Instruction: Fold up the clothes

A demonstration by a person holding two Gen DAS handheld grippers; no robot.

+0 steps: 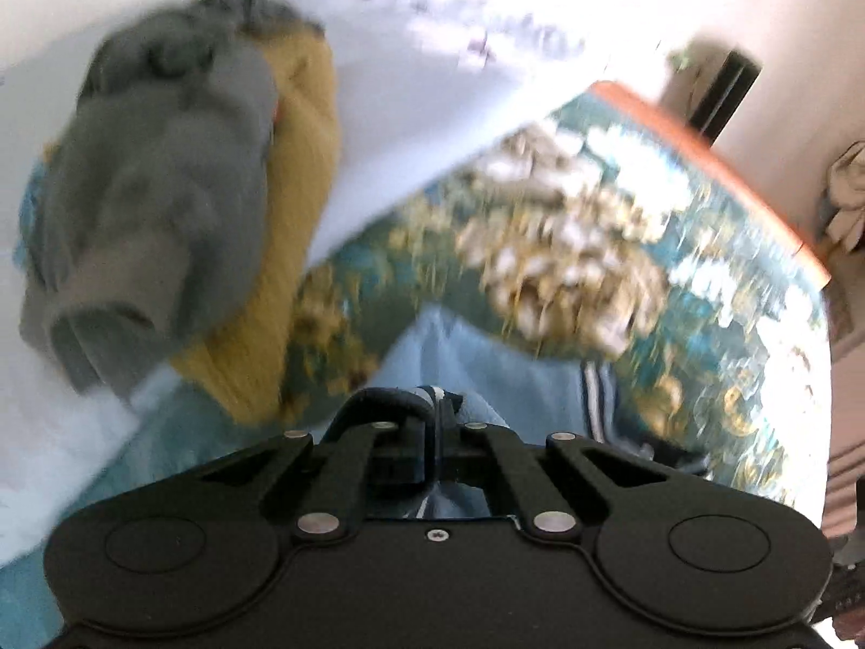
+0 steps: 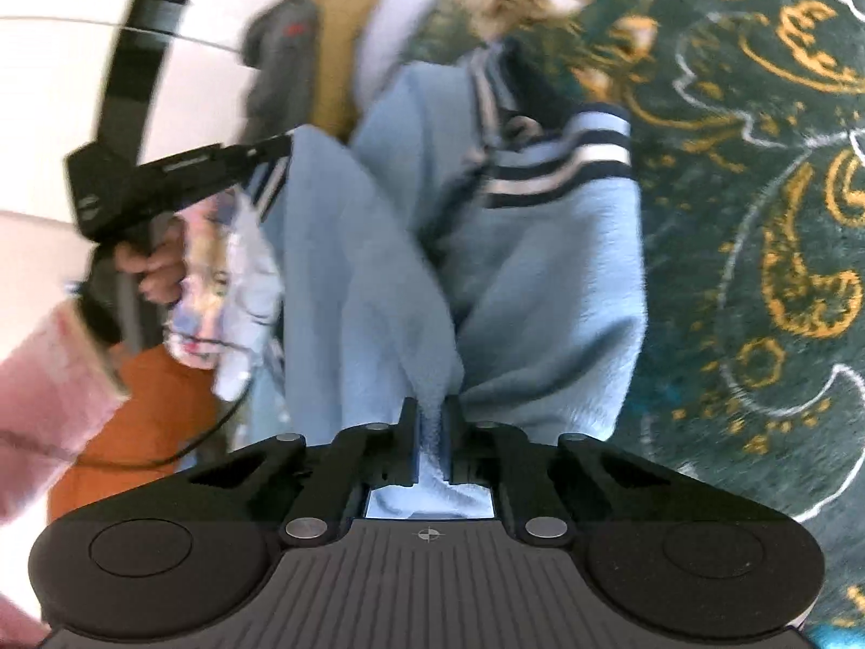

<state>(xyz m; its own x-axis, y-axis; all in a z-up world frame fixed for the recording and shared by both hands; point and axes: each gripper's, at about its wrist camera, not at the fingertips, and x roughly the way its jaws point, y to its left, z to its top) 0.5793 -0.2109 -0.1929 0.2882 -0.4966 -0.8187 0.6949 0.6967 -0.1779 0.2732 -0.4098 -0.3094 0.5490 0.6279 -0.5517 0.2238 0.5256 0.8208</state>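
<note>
Crowded on our left, open bedspread on our right.

A heap of clothes, a grey garment (image 1: 157, 184) on a mustard one (image 1: 303, 173), blocks our left side, with a white sheet (image 1: 432, 86) behind it. The light blue sweater (image 2: 540, 281) fills the middle, pinched at both ends by our left gripper (image 2: 275, 148) and right gripper (image 2: 431, 416). To our right the patterned green bedspread (image 2: 757, 216) lies bare, up to its orange edge (image 1: 703, 162).

No legible text, label, brand or number anywhere in either view.
</note>
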